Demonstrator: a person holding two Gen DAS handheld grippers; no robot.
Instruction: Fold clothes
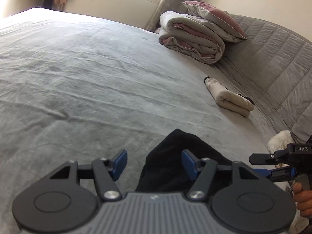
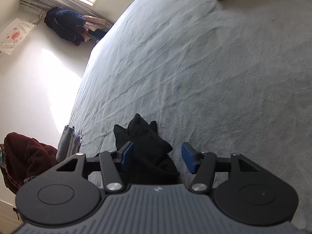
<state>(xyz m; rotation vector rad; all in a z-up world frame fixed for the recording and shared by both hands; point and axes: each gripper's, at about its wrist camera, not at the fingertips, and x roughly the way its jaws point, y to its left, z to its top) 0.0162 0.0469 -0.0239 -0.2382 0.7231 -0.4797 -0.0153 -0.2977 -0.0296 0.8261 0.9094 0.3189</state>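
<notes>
Left wrist view looks over one grey bed [image 1: 97,74], which serves as the landmark. One black garment [image 1: 165,163] lies crumpled on the bed's near edge. One folded cream garment [image 1: 228,97] lies farther up the bed towards the quilted headboard [image 1: 282,74], well apart from the black one. One rolled duvet [image 1: 191,37] sits at the head of the bed with one pillow [image 1: 214,19] resting on top of it. Something white and fluffy [image 1: 278,140] lies at the bed's edge near the headboard.

Two grippers are in view. The left gripper [image 1: 154,164] hangs over the near edge of the bed with its fingers [image 1: 120,162] spread wide; the black garment lies under the gap and runs behind the right-hand finger, while the left-hand finger stands clear over bare sheet. Neither pad presses the cloth. A hand [image 1: 302,197] holds the right gripper [image 1: 259,165] at the far right of this view.

Right wrist view shows the right gripper [image 2: 158,158] with its fingers [image 2: 188,159] also wide apart. The black garment [image 2: 148,148] is bunched in the gap, lying against the left-hand finger and clear of the right-hand one, so it is not clamped. One dark red garment [image 2: 27,156] and one small stack of folded clothes [image 2: 68,144] lie at the bed's near left corner.
</notes>
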